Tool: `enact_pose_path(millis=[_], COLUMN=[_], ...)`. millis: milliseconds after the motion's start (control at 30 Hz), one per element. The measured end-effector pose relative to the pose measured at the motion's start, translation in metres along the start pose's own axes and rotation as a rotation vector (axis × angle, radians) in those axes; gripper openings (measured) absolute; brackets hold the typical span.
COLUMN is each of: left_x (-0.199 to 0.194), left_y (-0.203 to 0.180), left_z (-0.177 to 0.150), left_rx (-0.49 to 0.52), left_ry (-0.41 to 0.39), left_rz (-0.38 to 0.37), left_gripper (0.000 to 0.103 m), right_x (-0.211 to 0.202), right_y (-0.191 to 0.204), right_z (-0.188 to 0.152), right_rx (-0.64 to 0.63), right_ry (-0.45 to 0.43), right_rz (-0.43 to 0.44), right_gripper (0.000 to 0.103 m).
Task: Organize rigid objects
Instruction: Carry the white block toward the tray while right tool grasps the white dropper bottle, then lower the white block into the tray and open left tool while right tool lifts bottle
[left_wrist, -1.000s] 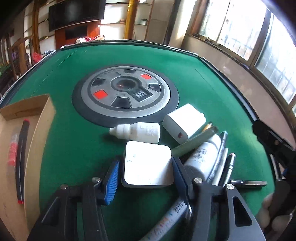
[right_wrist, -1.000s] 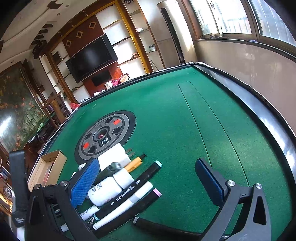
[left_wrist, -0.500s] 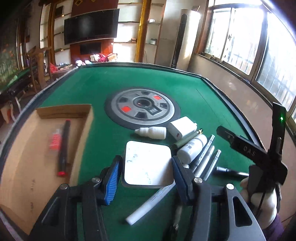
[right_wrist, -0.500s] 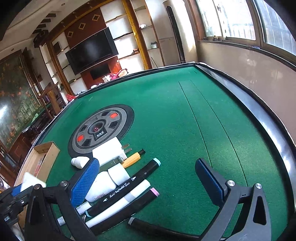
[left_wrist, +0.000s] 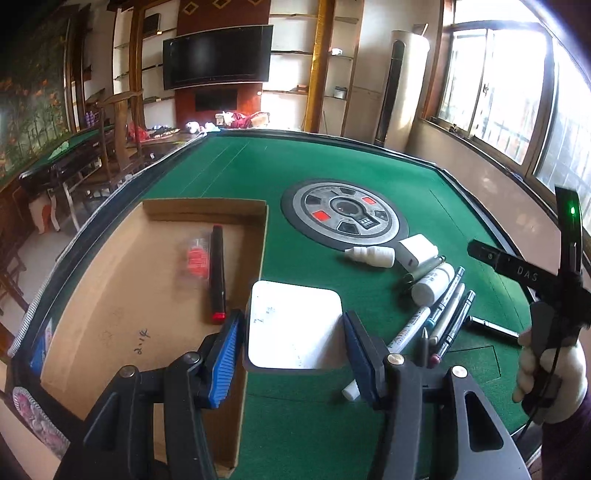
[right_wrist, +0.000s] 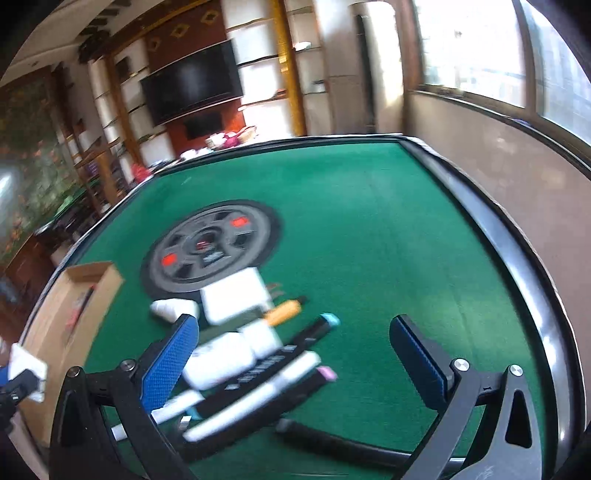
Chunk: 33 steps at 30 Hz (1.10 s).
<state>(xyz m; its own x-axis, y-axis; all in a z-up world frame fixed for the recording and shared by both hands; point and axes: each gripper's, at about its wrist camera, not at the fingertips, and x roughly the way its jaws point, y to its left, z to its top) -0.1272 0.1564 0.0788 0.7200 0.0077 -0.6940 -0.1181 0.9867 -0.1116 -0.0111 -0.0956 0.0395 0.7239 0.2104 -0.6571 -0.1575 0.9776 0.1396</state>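
Right view motion-blurred; marker (right_wrist: 284, 352) print unreadable. Red packet (left_wrist: 196, 258) in box (left_wrist: 110, 295) blurry, maybe plastic-wrapped.

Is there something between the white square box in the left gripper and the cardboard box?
Nothing visible. The white square box hangs at the cardboard box's near wall; inside lie only a black marker and a red packet, farther in.

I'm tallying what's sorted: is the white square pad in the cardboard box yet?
Not yet. The left tool holds the white square pad over the wall of the cardboard box.
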Motion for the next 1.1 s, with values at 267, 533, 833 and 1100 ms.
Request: enact_pose_path(millis=[267,533,833,1100], left_x=[0.008,0.012,0.024,0.026], left_y=[0.03,0.055,0.067,0.082], left_z=[-0.004,0.0,0.0,0.008], left_rx=[-0.065,-0.119,-0.141,-0.169], left_ry=[0.013,0.006,0.029,0.031], left_rz=[-0.022,-0.036,-0.047,-0.049], left_gripper=[0.057,0.057,0.057,0.057], right_x=[0.027,0.067,0.128,0.118], right_y=[0.094,0.14,0.157,0.142], right_z=[0.028,0.028,0.009,0.008], right_rx=[-0.336,-0.567,-0.637,-0.509], right_ry=[0.122,0.223,0.399,0.401], right_rz=[0.107,0.134,0.143,0.2], right_gripper=[0.103,0.098,0.041,0.023])
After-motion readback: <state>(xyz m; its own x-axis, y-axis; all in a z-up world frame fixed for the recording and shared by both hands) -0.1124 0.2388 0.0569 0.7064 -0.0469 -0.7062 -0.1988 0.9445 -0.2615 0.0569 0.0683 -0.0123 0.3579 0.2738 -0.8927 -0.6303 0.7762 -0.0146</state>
